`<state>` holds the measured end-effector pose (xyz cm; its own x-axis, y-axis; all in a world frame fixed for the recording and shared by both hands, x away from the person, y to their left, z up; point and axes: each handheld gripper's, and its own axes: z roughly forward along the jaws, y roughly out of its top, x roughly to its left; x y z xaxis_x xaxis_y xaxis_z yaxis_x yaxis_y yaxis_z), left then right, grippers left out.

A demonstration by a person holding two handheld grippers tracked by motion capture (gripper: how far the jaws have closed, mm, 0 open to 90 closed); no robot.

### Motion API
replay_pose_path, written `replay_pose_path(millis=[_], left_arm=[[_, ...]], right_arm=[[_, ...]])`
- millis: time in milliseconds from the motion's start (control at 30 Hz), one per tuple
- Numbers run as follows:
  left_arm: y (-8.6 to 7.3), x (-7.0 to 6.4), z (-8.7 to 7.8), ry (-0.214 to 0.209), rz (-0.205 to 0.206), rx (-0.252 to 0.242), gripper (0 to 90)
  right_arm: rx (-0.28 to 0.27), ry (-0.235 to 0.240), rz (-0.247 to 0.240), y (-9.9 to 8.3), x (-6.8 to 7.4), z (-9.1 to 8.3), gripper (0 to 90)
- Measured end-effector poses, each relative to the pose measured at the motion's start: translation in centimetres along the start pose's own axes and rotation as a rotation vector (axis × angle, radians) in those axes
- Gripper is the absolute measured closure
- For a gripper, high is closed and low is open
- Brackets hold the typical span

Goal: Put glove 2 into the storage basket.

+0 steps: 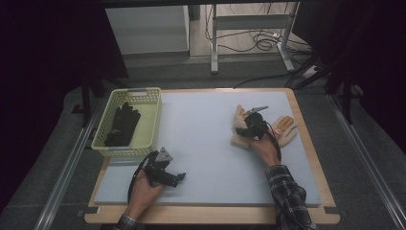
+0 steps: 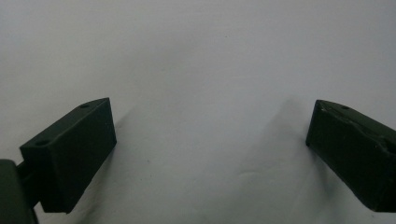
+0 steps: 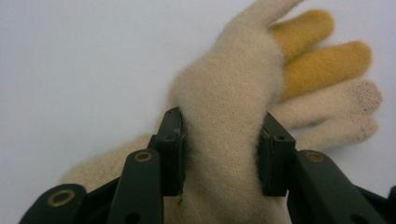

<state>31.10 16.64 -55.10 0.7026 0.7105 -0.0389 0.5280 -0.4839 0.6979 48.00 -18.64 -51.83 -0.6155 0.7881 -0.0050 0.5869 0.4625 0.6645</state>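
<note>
text: none legible | labels: none | brands: none | numbers: none | signs: none

sleeve (image 1: pixel 287 191): dark plaid | right gripper (image 3: pixel 223 154): black jaws, brass-ringed pivots | cables: black

Count: two cream gloves (image 1: pixel 239 125) (image 1: pixel 285 129) on my tabletop (image 1: pixel 201 139), lying just beside each other, the right-hand one with orange-yellow fingers. One yellow basket (image 1: pixel 152 117) at the left edge. Black gloves (image 1: pixel 122 123) inside it, looks like one pair, but I can't split them cleanly. Two hand-held grippers: my left hand-held gripper (image 1: pixel 181 178) and my right hand-held gripper (image 1: pixel 245 130). One pale mat covers the tabletop.
</note>
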Motion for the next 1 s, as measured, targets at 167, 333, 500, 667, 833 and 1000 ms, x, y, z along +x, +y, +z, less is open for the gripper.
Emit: replay_pose_path(millis=[167,333,500,667,833,1000], left_arm=[[0.0,0.0,0.0,0.000,-0.003,-0.002,1.6],[0.0,0.0,0.0,0.000,-0.006,-0.001,1.6],[0.0,0.0,0.0,0.001,-0.002,0.000,1.6],[0.0,0.0,0.0,0.001,-0.001,0.001,1.6],[0.0,0.0,0.0,0.002,-0.003,-0.002,1.6],[0.0,0.0,0.0,0.002,-0.005,-0.003,1.6]], right_arm=[[-0.028,-0.013,-0.011,-0.3,0.4,-0.6,61.1],[-0.072,0.020,-0.023,0.2,1.5,-2.5,60.9],[-0.110,0.065,-0.064,0.7,4.0,-5.0,60.5],[-0.119,0.123,-0.118,0.8,7.5,-6.8,60.0],[-0.111,0.209,-0.142,0.5,11.1,-7.0,59.3],[-0.072,0.237,-0.168,-0.3,13.4,-5.1,57.1]])
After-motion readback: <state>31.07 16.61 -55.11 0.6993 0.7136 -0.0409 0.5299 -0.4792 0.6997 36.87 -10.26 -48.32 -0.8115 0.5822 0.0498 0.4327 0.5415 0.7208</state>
